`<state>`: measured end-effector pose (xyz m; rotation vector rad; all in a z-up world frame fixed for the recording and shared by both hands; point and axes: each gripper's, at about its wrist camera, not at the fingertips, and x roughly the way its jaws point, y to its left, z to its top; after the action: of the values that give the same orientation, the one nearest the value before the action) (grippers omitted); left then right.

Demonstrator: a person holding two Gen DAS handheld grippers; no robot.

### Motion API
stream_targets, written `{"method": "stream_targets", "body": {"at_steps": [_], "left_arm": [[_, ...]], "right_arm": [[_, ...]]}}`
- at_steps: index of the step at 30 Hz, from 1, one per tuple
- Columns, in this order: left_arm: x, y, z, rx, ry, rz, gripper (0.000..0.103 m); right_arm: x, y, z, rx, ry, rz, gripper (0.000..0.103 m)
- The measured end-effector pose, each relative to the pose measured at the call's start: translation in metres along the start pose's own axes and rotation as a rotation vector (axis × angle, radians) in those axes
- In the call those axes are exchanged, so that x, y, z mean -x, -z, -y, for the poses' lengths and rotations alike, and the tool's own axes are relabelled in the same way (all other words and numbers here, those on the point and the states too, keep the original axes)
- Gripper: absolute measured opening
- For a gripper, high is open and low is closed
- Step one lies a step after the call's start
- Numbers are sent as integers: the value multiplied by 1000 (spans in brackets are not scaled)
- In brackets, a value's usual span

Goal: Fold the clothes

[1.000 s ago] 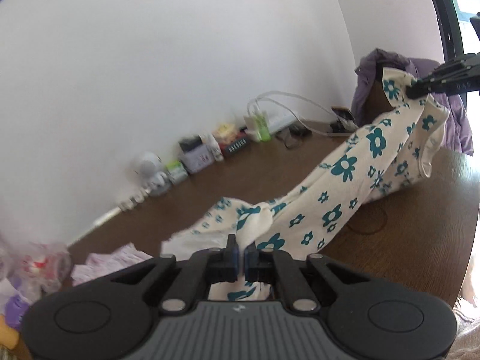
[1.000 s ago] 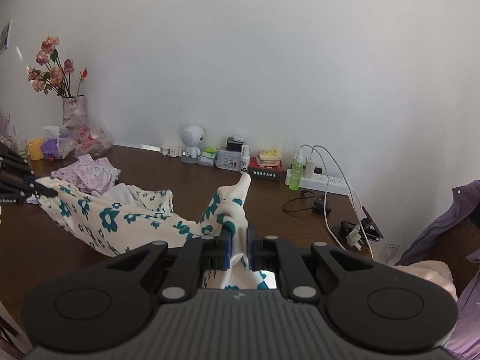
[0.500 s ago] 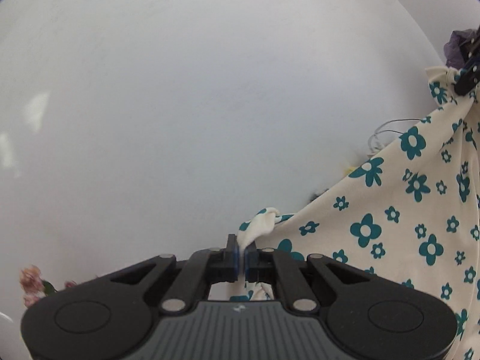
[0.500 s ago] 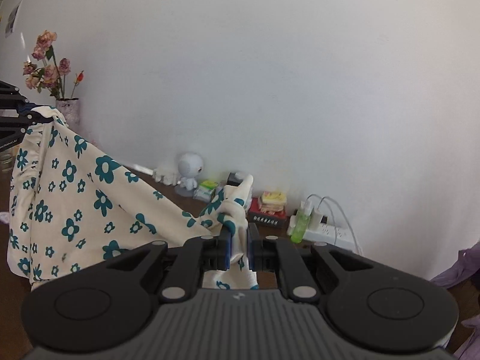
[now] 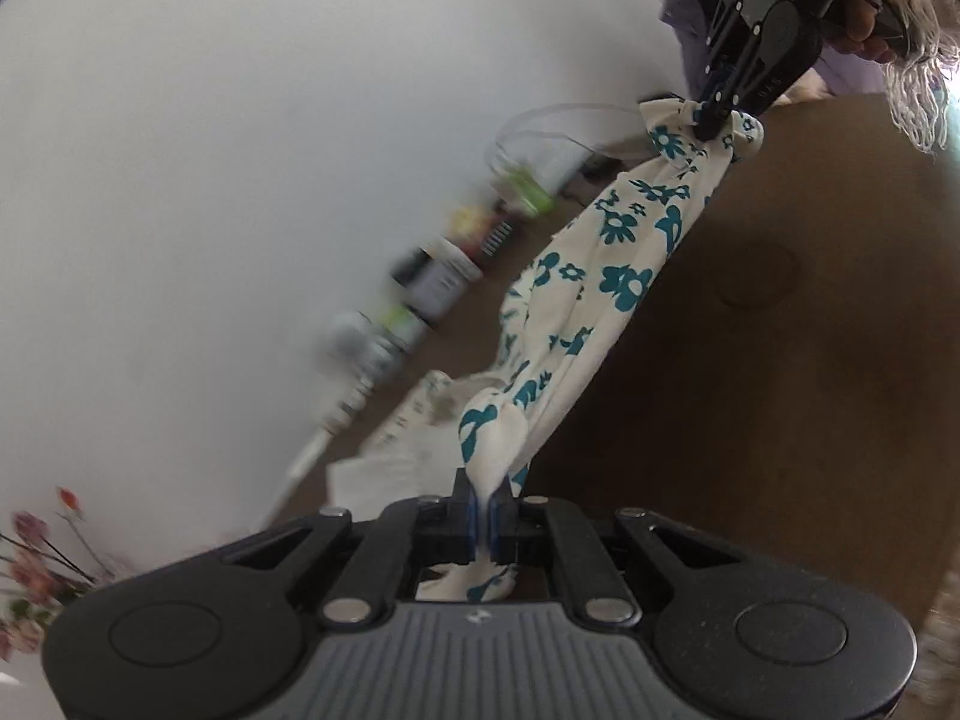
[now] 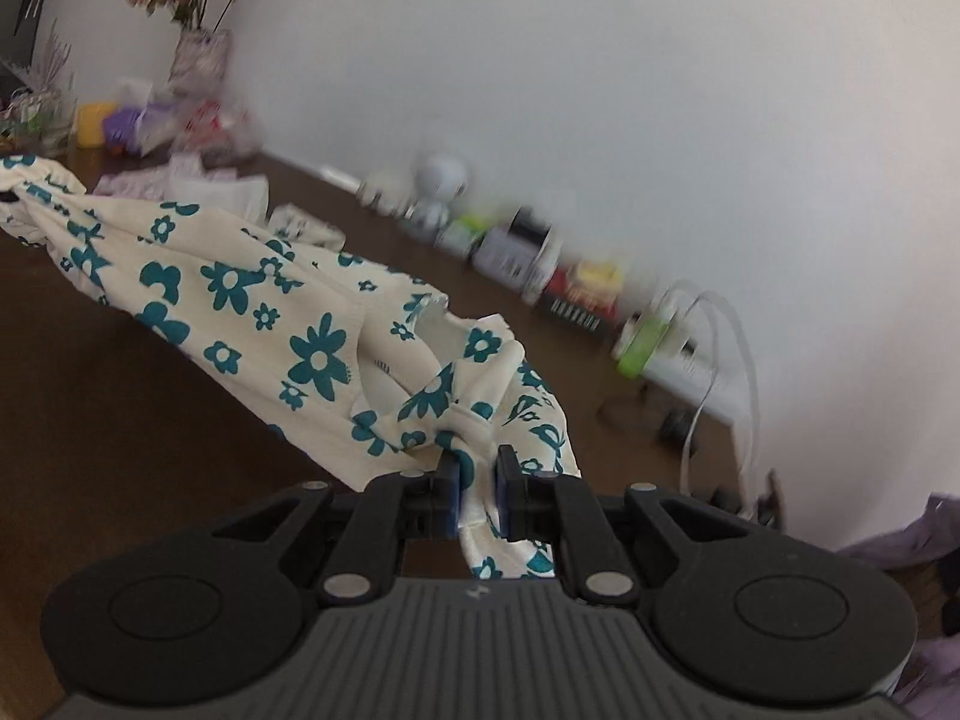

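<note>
Both grippers are clamped on the floral garment [image 5: 606, 294]: left gripper [image 5: 483, 516] pinches one end, right gripper [image 6: 477, 501] the other, so it's strung between them over the desk [image 5: 780, 360], away from its back edge.

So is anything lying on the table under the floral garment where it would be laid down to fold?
Nothing visible does. The floral garment hangs stretched between the left claw and right claw, and the brown table below is bare; the light clothes and boxes sit back by the wall.
</note>
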<state>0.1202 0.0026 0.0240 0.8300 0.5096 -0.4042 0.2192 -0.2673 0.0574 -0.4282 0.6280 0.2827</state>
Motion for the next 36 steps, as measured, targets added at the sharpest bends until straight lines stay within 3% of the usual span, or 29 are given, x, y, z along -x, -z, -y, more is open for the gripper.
{"method": "stream_targets", "body": {"at_steps": [3, 7, 9, 10, 12, 14, 17, 20, 22, 25, 29, 31, 32, 34, 36], "left_arm": [[-4, 29, 30, 65, 98, -45, 3], [-2, 37, 28, 114, 122, -32, 5], [-3, 39, 23, 154, 151, -40, 16], [-4, 40, 20, 176, 168, -46, 18], [0, 47, 10, 240, 212, -34, 45], [11, 50, -4, 327, 248, 0, 58], [24, 53, -34, 471, 249, 34, 66], [12, 53, -60, 529, 138, -7, 75], [-11, 56, -74, 547, 64, -70, 75], [-47, 62, -97, 590, 13, -149, 74], [-90, 72, -120, 658, 40, -222, 72], [-106, 75, -124, 686, 62, -250, 66], [-112, 77, -125, 696, 80, -259, 59], [-121, 80, -125, 723, 119, -278, 35], [-120, 81, -126, 752, 153, -271, 4]], "right_arm": [[-7, 60, -20, -50, -94, -101, 10], [16, 89, -32, -113, -84, -71, 16], [28, 92, -24, -161, -99, -72, 46], [34, 94, -18, -196, -117, -66, 51], [47, 98, -5, -264, -152, -54, 54], [54, 98, 13, -373, -205, -32, 61], [60, 94, 41, -525, -253, 12, 63], [48, 84, 50, -520, -158, -1, 63], [29, 78, 52, -488, -89, -34, 63], [-4, 69, 54, -447, -20, -66, 63], [-43, 51, 62, -429, 14, -86, 63], [-61, 41, 67, -429, 20, -96, 63], [-70, 36, 69, -426, 24, -102, 63], [-87, 28, 72, -419, 31, -117, 63], [-101, 25, 73, -422, 28, -137, 62]]}}
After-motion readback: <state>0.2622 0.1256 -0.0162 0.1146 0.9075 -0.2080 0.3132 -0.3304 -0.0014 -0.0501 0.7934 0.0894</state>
